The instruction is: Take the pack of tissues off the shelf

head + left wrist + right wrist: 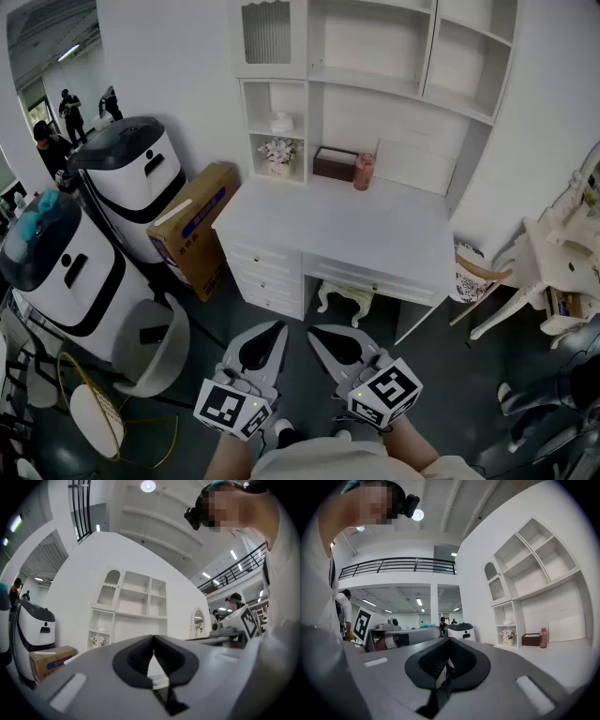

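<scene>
A small white bundle (281, 122), which looks like the pack of tissues, lies in the upper cubby of the white shelf unit (375, 84) above the desk (347, 230). It also shows in the right gripper view (507, 620). Below it stands a pot of flowers (278, 153). A dark brown box (335, 163) and a pink bottle (364, 172) sit at the back of the desktop. My left gripper (278, 328) and right gripper (314, 330) hang side by side in front of the desk, well short of the shelf. Both are shut and hold nothing.
Two white and black round machines (127, 183) (56, 272) and a tilted cardboard box (192, 230) stand left of the desk. A small stool (345, 298) sits under it. A white vanity table (562, 262) and a basket (469, 272) are at the right. People stand at the far left.
</scene>
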Available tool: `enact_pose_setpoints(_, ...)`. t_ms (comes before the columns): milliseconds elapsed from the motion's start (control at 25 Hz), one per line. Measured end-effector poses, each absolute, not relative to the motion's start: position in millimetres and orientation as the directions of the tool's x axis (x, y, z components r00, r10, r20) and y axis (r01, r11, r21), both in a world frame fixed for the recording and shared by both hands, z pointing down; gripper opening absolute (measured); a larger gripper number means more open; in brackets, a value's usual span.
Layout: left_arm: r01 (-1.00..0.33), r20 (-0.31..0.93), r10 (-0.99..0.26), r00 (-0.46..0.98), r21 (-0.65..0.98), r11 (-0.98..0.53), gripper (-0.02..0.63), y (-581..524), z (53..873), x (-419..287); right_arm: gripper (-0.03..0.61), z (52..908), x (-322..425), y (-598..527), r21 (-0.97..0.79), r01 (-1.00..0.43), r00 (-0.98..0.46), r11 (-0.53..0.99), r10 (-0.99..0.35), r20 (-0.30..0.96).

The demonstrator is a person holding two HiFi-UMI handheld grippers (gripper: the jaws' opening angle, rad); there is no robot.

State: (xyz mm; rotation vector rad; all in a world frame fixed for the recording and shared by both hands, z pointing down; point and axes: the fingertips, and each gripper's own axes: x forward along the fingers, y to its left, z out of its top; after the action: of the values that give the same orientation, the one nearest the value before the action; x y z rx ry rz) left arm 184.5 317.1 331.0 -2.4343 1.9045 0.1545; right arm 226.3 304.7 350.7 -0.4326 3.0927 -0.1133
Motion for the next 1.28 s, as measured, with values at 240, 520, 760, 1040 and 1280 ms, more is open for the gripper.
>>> enact_pose_setpoints(240,-0.968,-0.106,-0.963,0.247,0.012,-0.25,0.0,316.7,333.1,167.5,-0.002,350.6,210.8,303.3,-0.073,-0.289,-0.957,0.955,-0.29,-0.012)
enact_pose_setpoints(520,-0.963,-0.108,-0.957,0.268,0.002,-0.27,0.0,316.2,332.6,148.5,-0.002,347.9,191.3,303.5,-0.069,-0.31,-0.95,0.948,-0.312,-0.018)
enact_pose_setpoints(760,-0.957,-0.128,-0.949,0.289,-0.029,-0.288,0.0,317.1,329.4,124.5,-0.002,343.7,167.9,305.5,-0.065,-0.329,-0.94,0.942,-0.333,-0.067)
enact_pose_setpoints(1040,-0.942,-0.153,-0.93,0.334,-0.084,-0.325,0.002,323.5,333.0,103.2,0.0,353.5,146.2,314.2,-0.002,-0.366,-0.93,0.931,-0.365,-0.035)
enact_pose_setpoints(1280,-0.932,-0.113,-0.928,0.356,-0.113,-0.344,0.002,310.9,344.4,96.0,0.0,354.8,138.9,302.1,-0.001,-0.398,-0.917,0.918,-0.397,-0.024)
